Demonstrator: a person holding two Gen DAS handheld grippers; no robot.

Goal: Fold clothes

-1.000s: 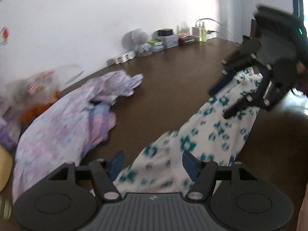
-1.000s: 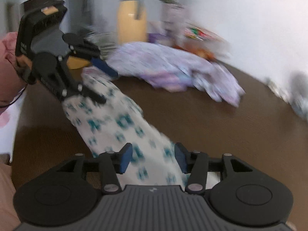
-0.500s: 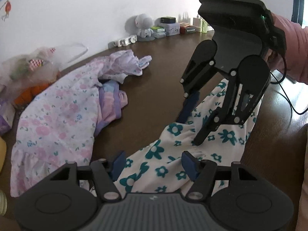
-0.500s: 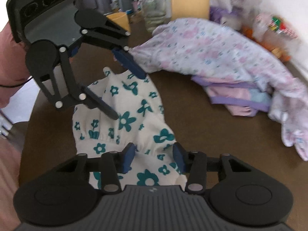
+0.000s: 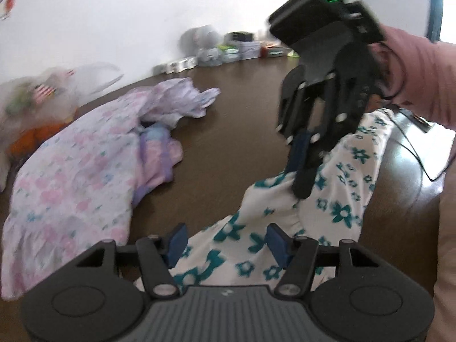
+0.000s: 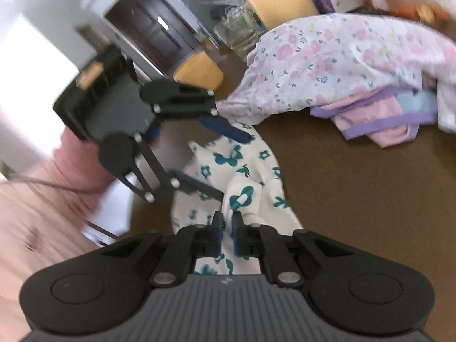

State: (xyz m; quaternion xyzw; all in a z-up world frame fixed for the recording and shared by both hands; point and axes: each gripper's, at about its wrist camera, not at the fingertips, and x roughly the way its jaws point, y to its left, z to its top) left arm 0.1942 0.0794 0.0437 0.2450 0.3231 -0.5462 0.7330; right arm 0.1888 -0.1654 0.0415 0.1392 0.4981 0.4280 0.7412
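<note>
Two grippers are seen over a brown table [image 5: 233, 131]. A fold of the white cloth [image 6: 242, 171] with teal flowers has just been pinched tight by the right gripper [image 6: 226, 235]. The left gripper [image 5: 225, 242] is held apart, with cloth lying loose between its fingers. A pink pile [image 5: 74, 171] is seen at nine o'clock.

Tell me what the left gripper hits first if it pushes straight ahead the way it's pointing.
Likely the white garment with teal flowers lying between the left gripper's open fingers; beyond it the right gripper, though depth is unclear.
</note>
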